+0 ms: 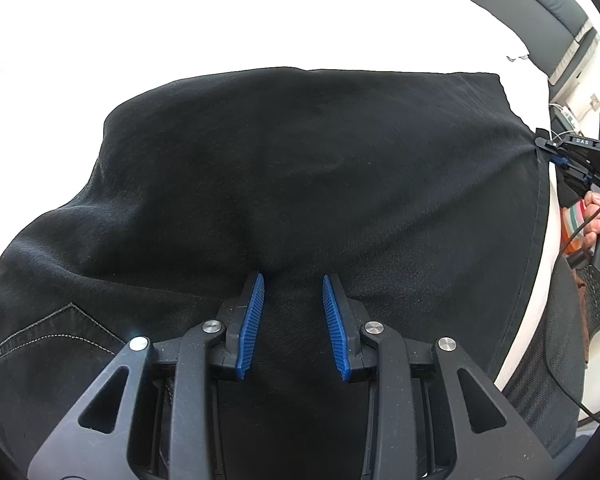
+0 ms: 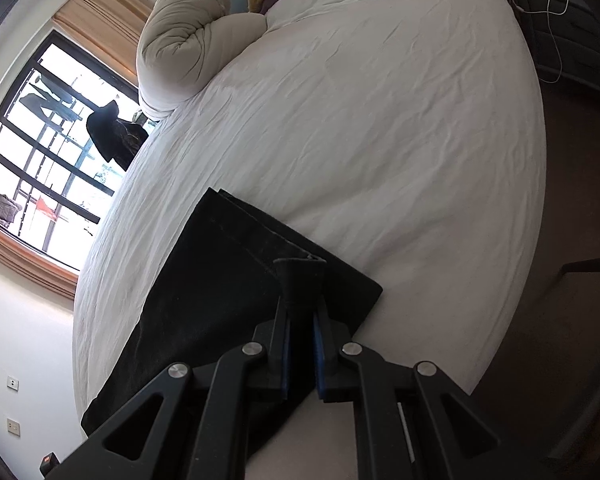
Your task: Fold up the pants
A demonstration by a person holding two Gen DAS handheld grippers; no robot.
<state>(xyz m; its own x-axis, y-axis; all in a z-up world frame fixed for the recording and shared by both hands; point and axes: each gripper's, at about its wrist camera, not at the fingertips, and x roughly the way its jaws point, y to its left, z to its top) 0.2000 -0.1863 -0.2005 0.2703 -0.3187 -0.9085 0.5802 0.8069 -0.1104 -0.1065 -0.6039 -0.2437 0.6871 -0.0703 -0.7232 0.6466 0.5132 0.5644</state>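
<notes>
My left gripper [image 1: 293, 286] stands part open over the black pants [image 1: 300, 184], holding nothing; whether its tips touch the cloth I cannot tell. My right gripper [image 2: 300, 304] is clamped on a fold of the pants [image 2: 228, 280] at their edge. They lie on the white bed [image 2: 380, 120] ahead, their lower part hidden behind my gripper frames

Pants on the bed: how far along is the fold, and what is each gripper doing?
Done: the black pants lie on the white bed sheet with layers already stacked at the hem. In hand: the right gripper pinches the hem edge; the left gripper is open, its fingers pressed into the cloth with a fold between them. Left: closing the left gripper and folding the pants over.
</notes>
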